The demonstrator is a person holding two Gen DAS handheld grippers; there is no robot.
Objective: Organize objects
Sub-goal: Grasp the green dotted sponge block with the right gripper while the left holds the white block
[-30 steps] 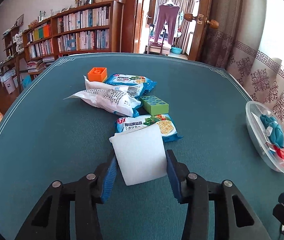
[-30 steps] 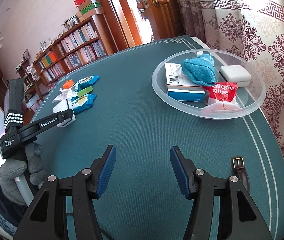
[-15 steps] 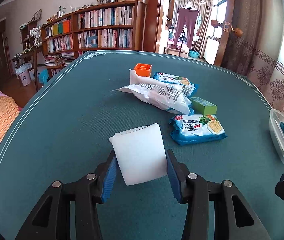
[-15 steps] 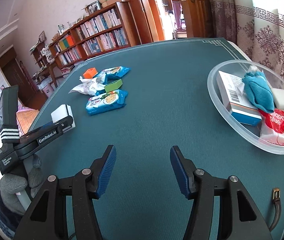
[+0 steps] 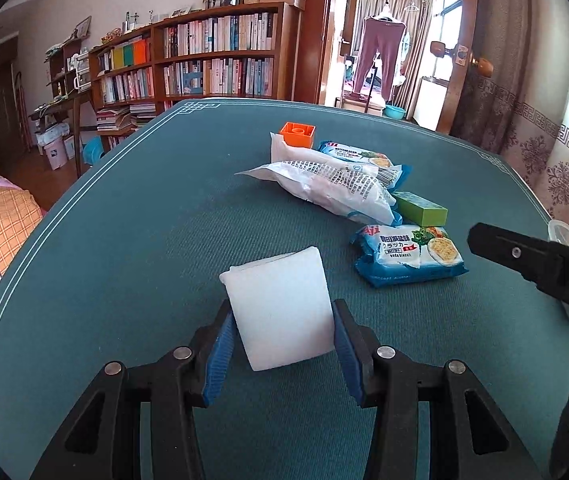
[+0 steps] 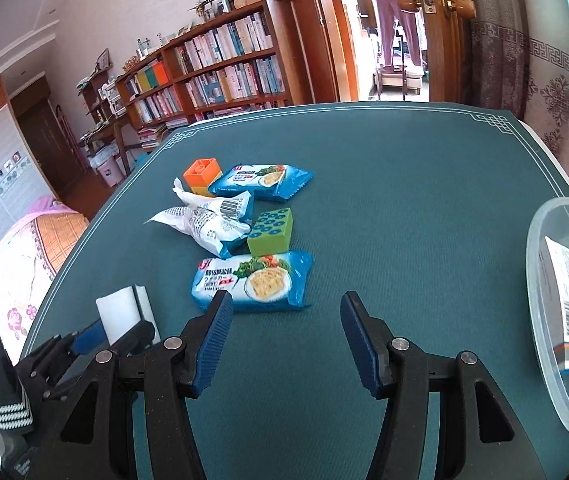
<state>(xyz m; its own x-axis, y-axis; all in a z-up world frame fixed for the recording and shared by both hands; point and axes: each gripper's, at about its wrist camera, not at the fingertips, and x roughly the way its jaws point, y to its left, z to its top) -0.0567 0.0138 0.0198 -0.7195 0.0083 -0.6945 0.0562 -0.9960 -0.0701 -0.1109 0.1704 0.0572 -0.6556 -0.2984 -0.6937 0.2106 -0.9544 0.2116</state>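
Observation:
My left gripper (image 5: 280,320) is shut on a white tissue pack (image 5: 280,308), held over the left part of the green table; the pack also shows in the right wrist view (image 6: 122,312). My right gripper (image 6: 284,316) is open and empty, just in front of a blue cracker packet (image 6: 252,280). Beyond it lie a green block (image 6: 272,232), a white snack bag (image 6: 204,224), a second blue packet (image 6: 262,182) and an orange block (image 6: 202,172).
A clear plastic bowl (image 6: 540,320) at the right edge holds a box, a teal cloth and a red packet. The table's left edge (image 5: 44,232) drops to a bed. Bookshelves and a door stand behind the table.
Both grippers have swung left. The left gripper carried the tissue pack away from the cracker packet. The right gripper now faces the snack pile, and the bowl has slid to its right edge.

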